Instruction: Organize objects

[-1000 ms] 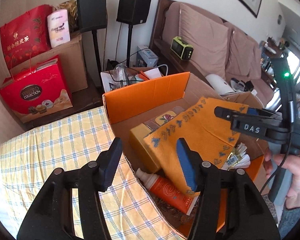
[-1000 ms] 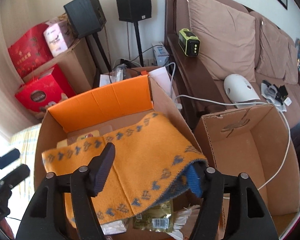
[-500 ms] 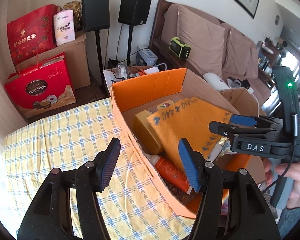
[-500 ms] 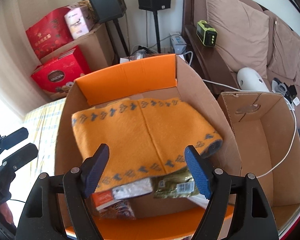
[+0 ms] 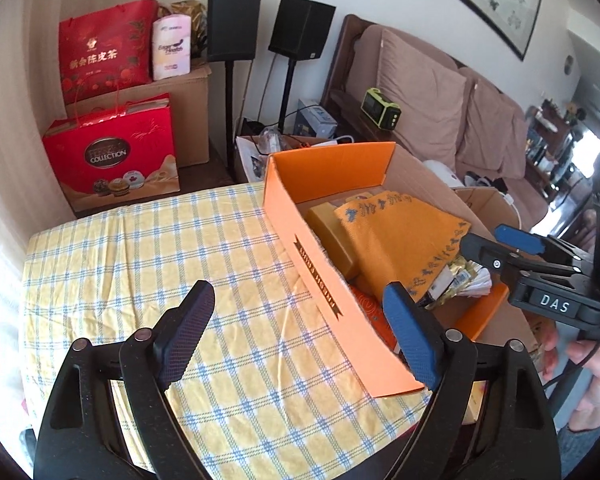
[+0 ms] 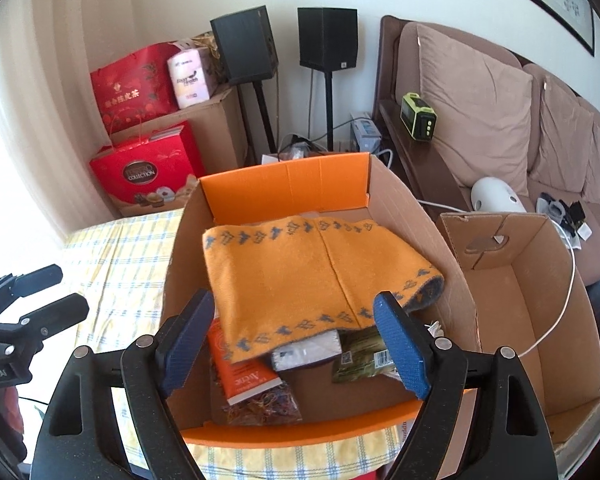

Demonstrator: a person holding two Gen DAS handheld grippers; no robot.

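Since your left gripper [image 5: 298, 332] and right gripper [image 6: 292, 338] are both spreading, empty, the orange towel [image 6: 312, 276] overhanging the box [image 6: 284, 178] clutter at 6 o'clock could slide.

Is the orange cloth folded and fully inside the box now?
Folded, inside. The cloth shows a doubled edge at its right end and lies on other items within the box walls; neither claw touches it.

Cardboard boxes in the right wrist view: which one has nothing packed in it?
The plain brown cardboard box on the right: only a white cable hangs into it. The orange-flapped cardboard box beside it holds the folded orange towel and packets.
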